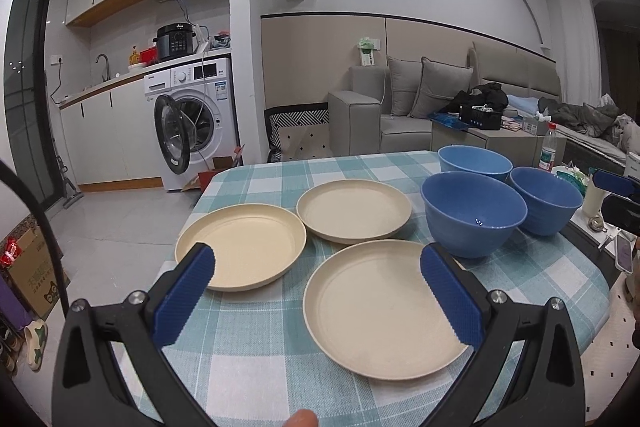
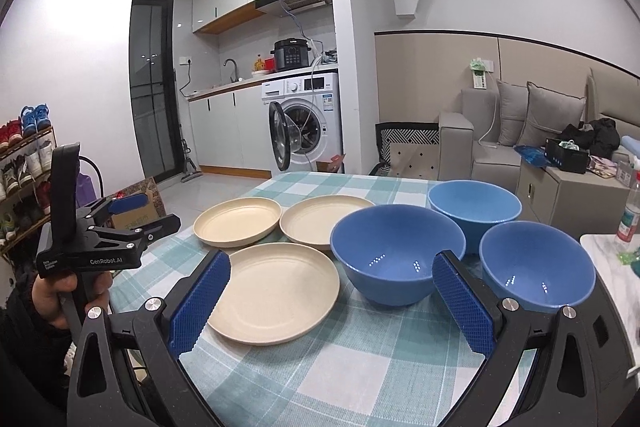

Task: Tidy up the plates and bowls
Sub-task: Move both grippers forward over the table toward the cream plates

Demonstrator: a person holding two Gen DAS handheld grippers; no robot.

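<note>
Three cream plates lie apart on the checked tablecloth: a near plate (image 1: 376,307) (image 2: 276,291), a left plate (image 1: 244,251) (image 2: 238,221) and a far plate (image 1: 354,209) (image 2: 320,219). Three blue bowls stand upright to their right: a near bowl (image 1: 472,213) (image 2: 396,253), a right bowl (image 1: 546,199) (image 2: 536,265) and a far bowl (image 1: 474,161) (image 2: 474,207). My left gripper (image 1: 318,261) is open and empty above the near plate; it also shows in the right wrist view (image 2: 132,209). My right gripper (image 2: 332,263) is open and empty before the near bowl.
The table (image 1: 256,367) has a rounded left edge dropping to the floor. A side surface (image 2: 612,275) with a bottle (image 2: 630,215) stands at the right. A sofa (image 1: 400,115) and a washing machine (image 1: 196,123) stand beyond. A shoe rack (image 2: 24,163) stands at the left.
</note>
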